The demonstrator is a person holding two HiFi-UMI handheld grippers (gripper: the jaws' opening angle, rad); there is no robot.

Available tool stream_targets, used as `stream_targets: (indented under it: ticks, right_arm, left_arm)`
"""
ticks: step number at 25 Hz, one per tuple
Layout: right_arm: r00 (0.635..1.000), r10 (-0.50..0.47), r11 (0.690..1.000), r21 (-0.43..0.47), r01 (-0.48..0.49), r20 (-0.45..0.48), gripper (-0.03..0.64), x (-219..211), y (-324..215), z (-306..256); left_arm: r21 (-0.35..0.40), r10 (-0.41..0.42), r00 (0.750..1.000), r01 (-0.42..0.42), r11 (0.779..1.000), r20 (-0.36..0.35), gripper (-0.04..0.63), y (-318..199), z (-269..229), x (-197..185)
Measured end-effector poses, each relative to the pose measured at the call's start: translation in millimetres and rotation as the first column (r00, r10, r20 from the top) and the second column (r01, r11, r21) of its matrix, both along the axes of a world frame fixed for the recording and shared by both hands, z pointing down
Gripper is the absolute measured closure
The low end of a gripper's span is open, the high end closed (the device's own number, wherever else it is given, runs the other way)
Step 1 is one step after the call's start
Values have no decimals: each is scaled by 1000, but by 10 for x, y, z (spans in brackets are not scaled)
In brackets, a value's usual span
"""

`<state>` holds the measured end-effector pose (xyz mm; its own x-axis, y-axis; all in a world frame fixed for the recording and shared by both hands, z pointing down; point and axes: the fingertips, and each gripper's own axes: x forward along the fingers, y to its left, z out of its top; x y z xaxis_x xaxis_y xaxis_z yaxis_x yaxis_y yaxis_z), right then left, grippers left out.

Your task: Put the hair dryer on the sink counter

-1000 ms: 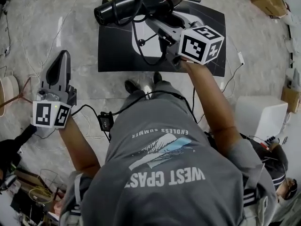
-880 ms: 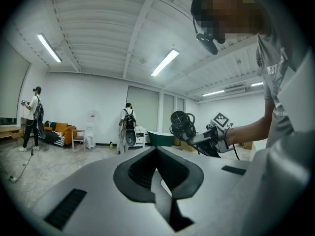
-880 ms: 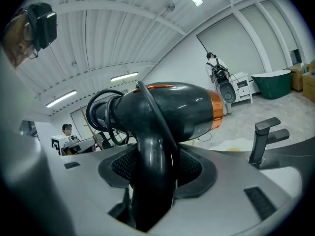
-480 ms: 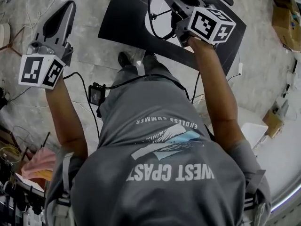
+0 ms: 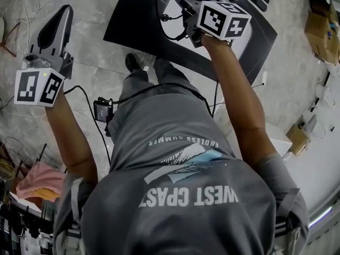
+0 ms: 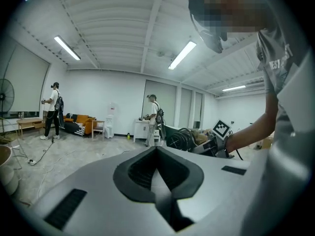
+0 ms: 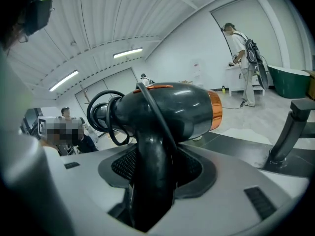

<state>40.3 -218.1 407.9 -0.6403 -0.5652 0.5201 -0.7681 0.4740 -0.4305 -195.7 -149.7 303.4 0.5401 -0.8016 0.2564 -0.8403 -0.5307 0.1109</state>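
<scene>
Over the far dark sink counter (image 5: 133,31), your right gripper (image 7: 152,181) squeezes the handle of the black hair dryer with an orange ring (image 7: 167,112). Lower it slowly onto a flat spot, then let go. Your left gripper (image 6: 157,156) is closed and empty.

From the head we look steeply down past the person's back (image 5: 180,195). Each gripper view looks roughly level along its own jaws into the room, the right one close against the hair dryer (image 7: 170,112). Head and left gripper views share the right gripper's marker cube (image 5: 223,19) (image 6: 221,128).
</scene>
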Motion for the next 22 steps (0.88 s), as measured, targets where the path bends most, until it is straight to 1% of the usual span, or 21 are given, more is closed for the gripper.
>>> stream_targets:
  ticks: [11,15,22]
  right_arm:
    - [997,-66,998,-10,65,-45,394,-223,-235,316]
    - [994,-76,997,-30,74,-72,394,-280,-286,467]
    - [987,-124,992,-49,119,-102,394,-377,-338,719]
  left_arm:
    - [-47,-47,999,46,998,-23,580,-77,284,-158]
    - [-57,-59,998,58,997,-27,580,-108,369,-206]
    - [-73,-78,997,76,994,-30,580,-126,465,-248]
